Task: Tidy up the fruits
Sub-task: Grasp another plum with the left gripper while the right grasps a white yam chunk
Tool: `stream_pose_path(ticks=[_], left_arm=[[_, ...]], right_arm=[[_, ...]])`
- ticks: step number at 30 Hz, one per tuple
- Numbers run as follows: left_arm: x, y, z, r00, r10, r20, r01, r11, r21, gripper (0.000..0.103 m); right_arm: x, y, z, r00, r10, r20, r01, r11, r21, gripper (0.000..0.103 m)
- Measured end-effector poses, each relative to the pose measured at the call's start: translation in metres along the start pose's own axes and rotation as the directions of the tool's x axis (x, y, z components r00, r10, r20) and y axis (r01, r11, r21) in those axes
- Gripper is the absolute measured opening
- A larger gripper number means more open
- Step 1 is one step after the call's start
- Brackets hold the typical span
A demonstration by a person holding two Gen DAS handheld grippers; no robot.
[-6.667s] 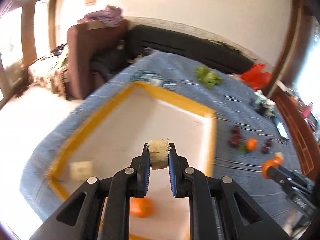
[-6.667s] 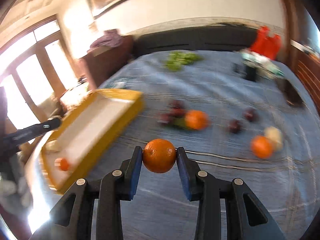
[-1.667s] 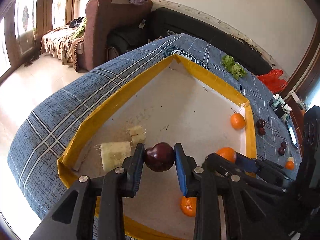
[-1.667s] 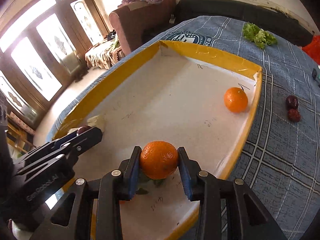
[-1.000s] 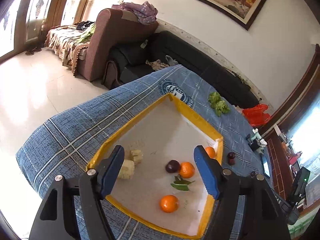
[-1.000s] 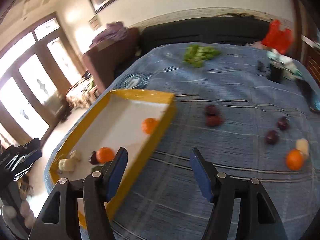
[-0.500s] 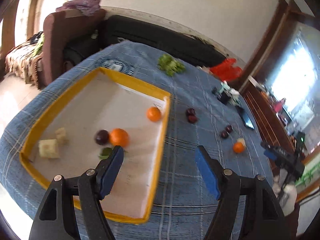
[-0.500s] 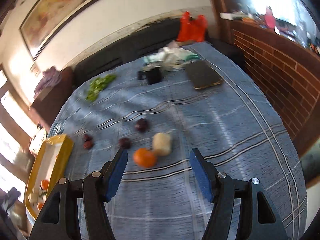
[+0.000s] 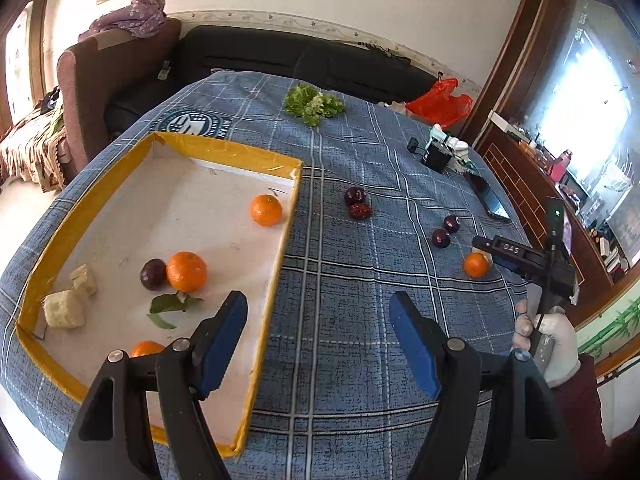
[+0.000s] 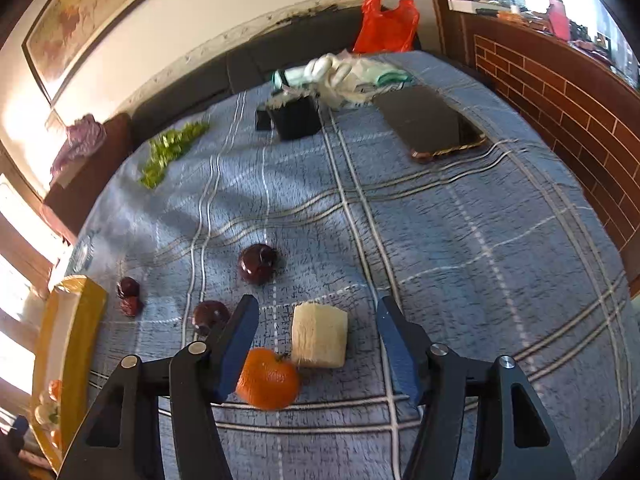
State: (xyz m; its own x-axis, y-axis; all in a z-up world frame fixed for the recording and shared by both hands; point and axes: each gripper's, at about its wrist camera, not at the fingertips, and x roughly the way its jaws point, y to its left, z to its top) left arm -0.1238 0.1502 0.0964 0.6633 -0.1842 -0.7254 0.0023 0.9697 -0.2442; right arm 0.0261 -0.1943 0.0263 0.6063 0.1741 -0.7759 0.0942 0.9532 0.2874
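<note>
A: Fruit is in two places. In the left wrist view the yellow-edged tray (image 9: 86,204) fills the left half of the frame. Inside it lie one orange (image 9: 266,210) near the upper right corner, another orange (image 9: 186,271) touching a dark plum (image 9: 153,274) in the middle, two pale cut chunks (image 9: 64,309) at the lower left, some green leaves (image 9: 170,307), and a third orange (image 9: 146,348) partly hidden behind the left finger.

B: And the left gripper (image 9: 318,340)?

A: Its jaws stand wide apart with nothing between them, over the blue checked cloth (image 9: 352,292) just right of the tray edge.

B: What is outside the tray?

A: In the right wrist view, an orange (image 10: 268,378) and a pale cut chunk (image 10: 319,336) touch each other at lower centre. Four dark plums lie to the upper left of them; the biggest one (image 10: 257,263) is nearest the centre of the frame.

B: The right gripper (image 10: 316,340)?

A: Its jaws are closing. The pale chunk sits between them, but the pads do not press on it. The orange is just beside the left finger. A gloved hand (image 9: 554,346) holds this tool at the right edge of the left wrist view.
</note>
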Motion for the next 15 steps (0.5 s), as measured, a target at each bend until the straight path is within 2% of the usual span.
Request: stream_pose_path(ticks=[3, 4, 5, 9, 13, 14, 15], left_arm=[[0.014, -0.017, 0.003, 1.0, -0.012, -0.023, 0.013, 0.999, 0.039, 0.073], [0.019, -0.025, 0.005, 0.999, -0.018, -0.033, 0.02, 0.998, 0.056, 0.073], [0.025, -0.033, 0.007, 0.999, -0.028, -0.046, 0.031, 0.997, 0.07, 0.073], [0.054, -0.066, 0.019, 0.993, -0.077, -0.086, 0.086, 0.991, 0.102, 0.073], [0.096, -0.104, 0.036, 0.992, -0.086, -0.093, 0.101, 0.978, 0.18, 0.072], [0.111, -0.113, 0.041, 0.99, -0.092, -0.107, 0.112, 0.974, 0.196, 0.072], [0.125, -0.122, 0.045, 0.987, -0.102, -0.121, 0.125, 0.971, 0.206, 0.066]], right_arm=[[0.008, -0.001, -0.004, 1.0, -0.004, -0.004, 0.004, 1.0, -0.014, 0.049], [0.008, -0.001, -0.005, 1.0, -0.014, 0.006, 0.015, 1.0, -0.024, 0.037], [0.008, -0.003, -0.006, 1.0, 0.002, 0.007, -0.002, 1.0, -0.023, 0.034], [0.005, -0.019, -0.007, 0.997, 0.078, 0.025, -0.079, 0.996, 0.046, 0.034], [-0.005, -0.024, -0.006, 0.991, 0.122, 0.055, -0.125, 0.99, 0.07, 0.034], [-0.006, -0.024, -0.006, 0.99, 0.129, 0.059, -0.133, 0.988, 0.075, 0.034], [-0.008, -0.026, -0.006, 0.988, 0.143, 0.061, -0.148, 0.985, 0.085, 0.034]])
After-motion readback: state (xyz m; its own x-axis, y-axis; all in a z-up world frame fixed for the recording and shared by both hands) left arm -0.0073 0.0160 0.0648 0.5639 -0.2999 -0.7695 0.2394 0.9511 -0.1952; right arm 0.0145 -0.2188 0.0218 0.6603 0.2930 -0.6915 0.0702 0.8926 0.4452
